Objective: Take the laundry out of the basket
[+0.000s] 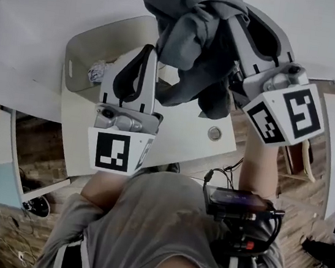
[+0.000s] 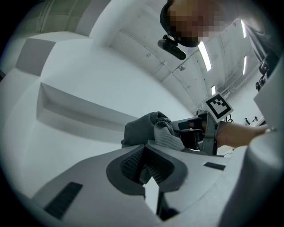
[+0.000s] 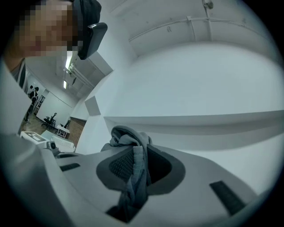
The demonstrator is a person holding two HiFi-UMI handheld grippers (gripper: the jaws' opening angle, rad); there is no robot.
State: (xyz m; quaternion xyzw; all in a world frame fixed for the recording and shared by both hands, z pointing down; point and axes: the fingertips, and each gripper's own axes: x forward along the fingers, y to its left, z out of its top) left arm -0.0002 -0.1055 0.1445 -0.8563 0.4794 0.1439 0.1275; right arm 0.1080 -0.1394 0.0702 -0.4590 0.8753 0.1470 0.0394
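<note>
Right gripper (image 3: 138, 153): jaws narrow, clamped on a fold of the grey garment (image 1: 187, 34).
Left gripper (image 1: 147, 50): jaws fully together, tips beside the garment's edge, above the basket (image 1: 83, 50).
Grey garment: bunched, hanging above and right of the basket.
Basket: on the white table (image 1: 180, 132); small crumpled cloth (image 1: 96, 71) inside.

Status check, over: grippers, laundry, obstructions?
Right gripper shut on grey garment, held above table. Left gripper shut beside garment. Small crumpled item in basket. No obstruction seen.
</note>
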